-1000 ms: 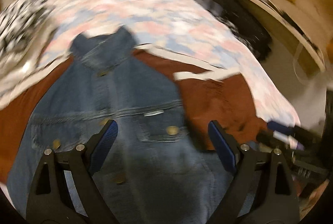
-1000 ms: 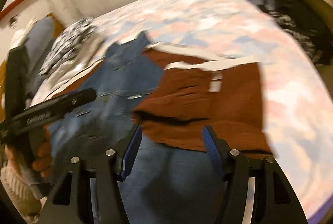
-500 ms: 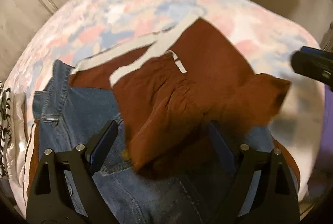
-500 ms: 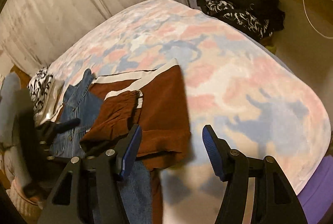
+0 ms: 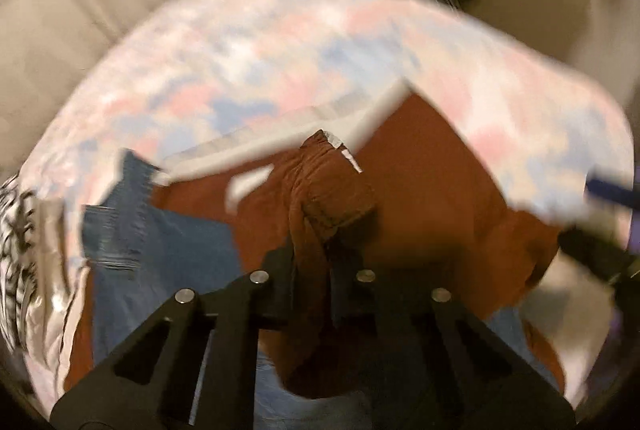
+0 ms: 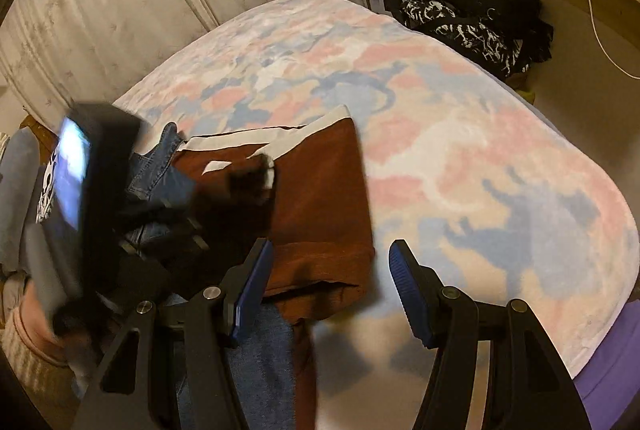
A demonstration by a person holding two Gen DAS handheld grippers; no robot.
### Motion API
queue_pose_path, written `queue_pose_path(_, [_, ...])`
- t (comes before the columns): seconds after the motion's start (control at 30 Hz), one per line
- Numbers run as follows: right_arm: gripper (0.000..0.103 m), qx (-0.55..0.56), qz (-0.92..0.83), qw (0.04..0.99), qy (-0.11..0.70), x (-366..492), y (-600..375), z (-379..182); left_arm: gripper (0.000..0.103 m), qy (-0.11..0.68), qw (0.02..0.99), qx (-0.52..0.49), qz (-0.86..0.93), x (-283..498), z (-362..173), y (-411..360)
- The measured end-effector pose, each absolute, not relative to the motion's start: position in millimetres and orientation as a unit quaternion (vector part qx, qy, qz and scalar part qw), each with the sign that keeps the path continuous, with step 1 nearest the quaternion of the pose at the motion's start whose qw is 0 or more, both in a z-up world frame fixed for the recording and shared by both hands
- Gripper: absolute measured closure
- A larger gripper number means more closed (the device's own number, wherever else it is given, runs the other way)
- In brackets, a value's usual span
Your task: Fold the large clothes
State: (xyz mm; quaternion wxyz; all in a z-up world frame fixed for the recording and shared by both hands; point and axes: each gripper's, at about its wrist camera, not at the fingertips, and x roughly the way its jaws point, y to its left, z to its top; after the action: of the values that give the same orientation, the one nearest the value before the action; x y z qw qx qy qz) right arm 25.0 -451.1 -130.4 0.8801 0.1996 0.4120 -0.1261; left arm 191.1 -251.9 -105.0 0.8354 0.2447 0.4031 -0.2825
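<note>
your left claw (image 5: 310,254) has just closed and now pinches a bunched fold of the brown garment (image 5: 432,190) at the centre of the left wrist frame. your right claw (image 6: 330,294) stands open at lower centre, its left pad over the garment's hem. denim jacket (image 5: 160,250) lies lower left on the bed (image 6: 460,150).

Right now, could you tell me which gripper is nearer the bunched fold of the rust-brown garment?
Left. The left gripper is shut on the bunched fold; the right gripper hovers open over the garment's near edge.
</note>
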Motion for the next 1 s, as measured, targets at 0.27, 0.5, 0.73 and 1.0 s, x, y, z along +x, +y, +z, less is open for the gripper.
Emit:
queue_pose_path(0.27, [0.042,0.182,-0.113,0.888,0.408,27.3,-432.2,-123.5,0.096,0.364,0.920,0.058,-0.135,227.5,-57.3,-85.8])
queue_pose_path(0.5, [0.042,0.159,-0.099,0.883,0.431,42.8,-413.2,-136.2,0.083,0.506,0.857,-0.043,-0.091,232.1,-141.8,27.6])
queue_pose_path(0.73, [0.041,0.157,-0.063,0.872,0.460,73.7,-403.8,-148.2,0.045,0.514,0.841,-0.128,-0.111,237.1,-146.7,79.5])
queue_pose_path(1.0, [0.023,0.209,-0.026,0.850,0.483,159.5,-441.4,-169.6,0.042,0.543,0.809,-0.156,-0.163,279.9,-157.1,97.3])
